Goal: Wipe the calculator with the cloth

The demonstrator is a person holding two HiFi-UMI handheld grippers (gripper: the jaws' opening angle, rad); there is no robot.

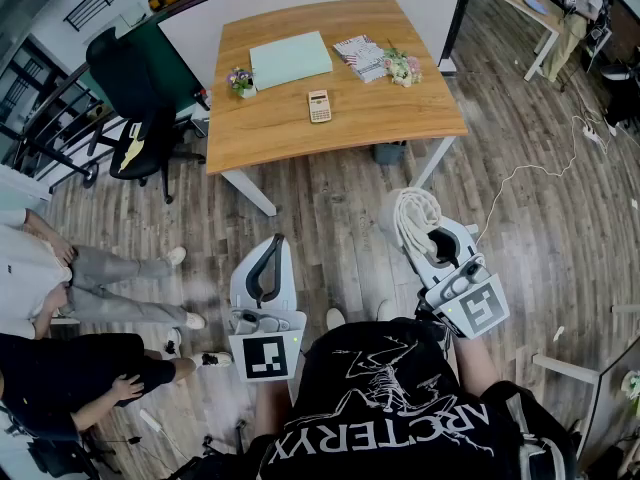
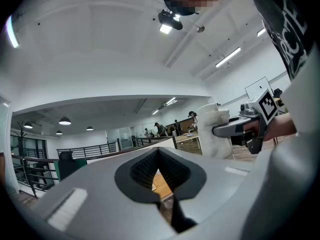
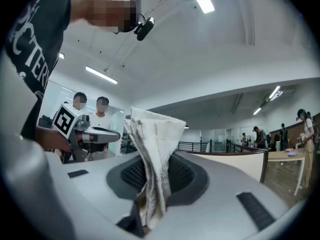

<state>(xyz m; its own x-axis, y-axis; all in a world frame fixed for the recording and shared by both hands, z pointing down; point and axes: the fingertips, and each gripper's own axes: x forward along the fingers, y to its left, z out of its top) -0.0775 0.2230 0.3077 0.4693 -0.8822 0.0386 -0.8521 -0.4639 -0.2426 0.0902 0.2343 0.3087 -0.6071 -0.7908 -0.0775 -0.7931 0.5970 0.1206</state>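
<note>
A small beige calculator [image 1: 319, 106] lies on the wooden table [image 1: 290, 138], far ahead of both grippers. My right gripper [image 1: 424, 232] is held low over the floor, close to my body, and is shut on a bunched white cloth [image 1: 410, 211]. In the right gripper view the cloth [image 3: 154, 149] stands up out of the closed jaws of the right gripper [image 3: 150, 194]. My left gripper [image 1: 271, 248] hangs level with it on the left. Its dark pads [image 2: 175, 169] meet with nothing between them. Each gripper view shows the other gripper off to its side.
On the table are a pale green pad [image 1: 290, 58], printed booklets [image 1: 360, 55] and two small flower pots [image 1: 240, 81] [image 1: 403, 67]. A black chair [image 1: 135, 98] stands left of it. People sit on the floor at left [image 1: 60, 278]. A cable [image 1: 530, 168] trails at right.
</note>
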